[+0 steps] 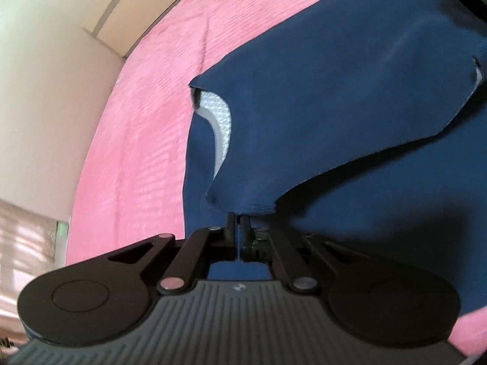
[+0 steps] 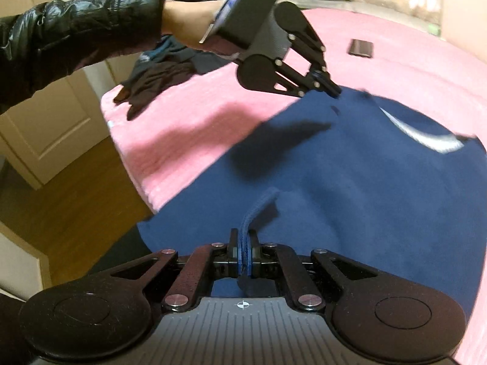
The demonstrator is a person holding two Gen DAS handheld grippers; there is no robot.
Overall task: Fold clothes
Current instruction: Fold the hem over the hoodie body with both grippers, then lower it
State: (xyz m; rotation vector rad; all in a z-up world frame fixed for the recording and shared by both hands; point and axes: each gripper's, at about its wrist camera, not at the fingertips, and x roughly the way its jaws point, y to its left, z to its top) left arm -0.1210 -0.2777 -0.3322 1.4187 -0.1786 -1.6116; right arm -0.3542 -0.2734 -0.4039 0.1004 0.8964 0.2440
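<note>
Currently, left wrist view: left tongs (image 1: 237,217) pinching navy garment (image 1: 334,106) edge, lifting it over pink bedspread (image 1: 146,137). Right wrist view: right tongs (image 2: 243,243) clamping garment hem; dark clothes pile (image 2: 158,82) lying well apart.

Dark clothes pile (image 2: 158,82) at bed corner

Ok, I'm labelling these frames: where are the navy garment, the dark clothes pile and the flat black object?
navy garment (image 2: 350,200), right wrist view, flat middle.
dark clothes pile (image 2: 155,82), right wrist view, centre.
flat black object (image 2: 361,48), right wrist view, top face.
</note>
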